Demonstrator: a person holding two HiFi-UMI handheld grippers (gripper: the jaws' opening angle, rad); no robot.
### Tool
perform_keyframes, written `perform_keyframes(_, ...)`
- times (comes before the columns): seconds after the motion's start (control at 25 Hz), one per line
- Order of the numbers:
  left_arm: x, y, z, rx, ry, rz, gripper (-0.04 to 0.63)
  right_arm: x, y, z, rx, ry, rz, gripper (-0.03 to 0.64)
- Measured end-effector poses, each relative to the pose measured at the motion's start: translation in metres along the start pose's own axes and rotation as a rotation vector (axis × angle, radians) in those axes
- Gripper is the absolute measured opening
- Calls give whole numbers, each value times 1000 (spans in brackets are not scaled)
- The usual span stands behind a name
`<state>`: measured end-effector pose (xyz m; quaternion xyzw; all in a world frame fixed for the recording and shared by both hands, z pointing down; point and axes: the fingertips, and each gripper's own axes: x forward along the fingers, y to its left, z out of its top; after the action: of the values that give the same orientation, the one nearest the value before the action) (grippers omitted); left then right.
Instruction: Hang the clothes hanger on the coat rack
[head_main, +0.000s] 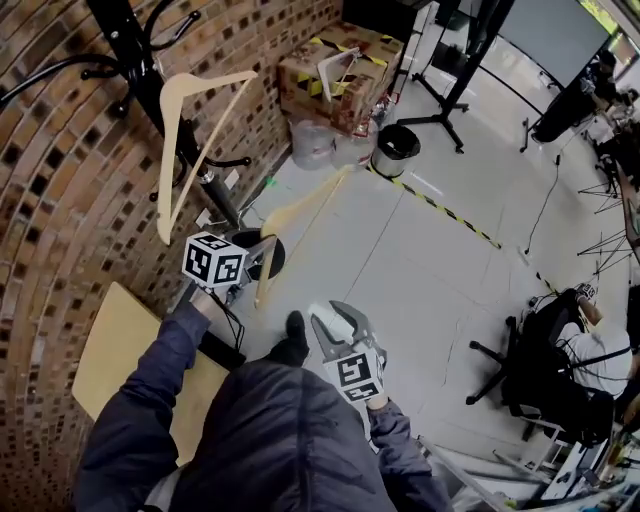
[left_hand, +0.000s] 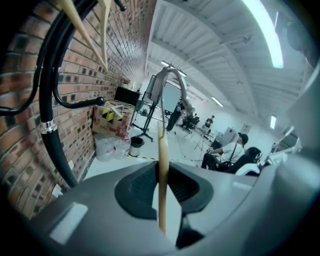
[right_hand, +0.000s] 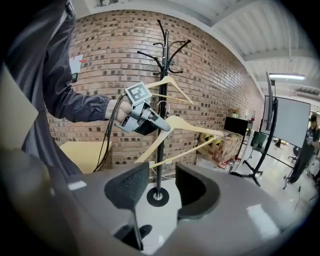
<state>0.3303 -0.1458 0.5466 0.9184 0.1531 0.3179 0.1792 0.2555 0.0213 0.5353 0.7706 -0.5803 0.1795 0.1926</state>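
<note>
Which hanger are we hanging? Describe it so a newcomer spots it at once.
Against the brick wall stands the black coat rack, with one wooden hanger already on a hook. Ours is the second wooden hanger, lower down, clamped in the left gripper and touching no hook.

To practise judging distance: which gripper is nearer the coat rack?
Left. The left gripper, shut on a wooden hanger, is close beside the coat rack; the right gripper, open, sits farther back over the floor.
</note>
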Motion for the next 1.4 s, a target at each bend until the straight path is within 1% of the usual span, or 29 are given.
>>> perform_keyframes(0.12,20,30,16,-23,5,-2,55,28,-28,16,12,-12,-5,169)
perform_keyframes(0.24,31,53,28,-51,-1,0,55,48,-45,28,-4,4,-3,169)
perform_keyframes(0.48,47,87,55,-75,-19,8,55,78,-62,37,-19,35,16,169)
perform_keyframes(0.64,52,108,64,-135,-39,25,55,91,-67,40,-32,39,49,168)
perform_keyframes(0.72,53,117,66,-143,-36,43,55,98,-74,44,-48,33,64,168)
perform_keyframes(0.8,55,123,66,-139,-27,61,55,104,-81,50,-66,25,77,167)
perform_keyframes(0.84,57,127,63,-149,-26,64,55,108,-84,52,-73,22,84,167)
perform_keyframes(0.92,58,137,56,-189,-34,72,55,115,-90,55,-78,19,103,167)
perform_keyframes(1.0,53,145,55,-220,-41,101,55,121,-96,58,-83,20,118,167)
perform_keyframes(1.08,48,152,53,-246,-44,129,55,127,-102,59,-93,26,130,167)
perform_keyframes(1.24,39,172,35,-279,-43,180,55,135,-108,58,-106,36,148,167)
perform_keyframes(1.32,32,184,27,-285,-45,211,55,138,-109,58,-106,41,154,167)
perform_keyframes(1.4,27,194,23,-259,-38,247,57,140,-110,56,-105,48,158,167)
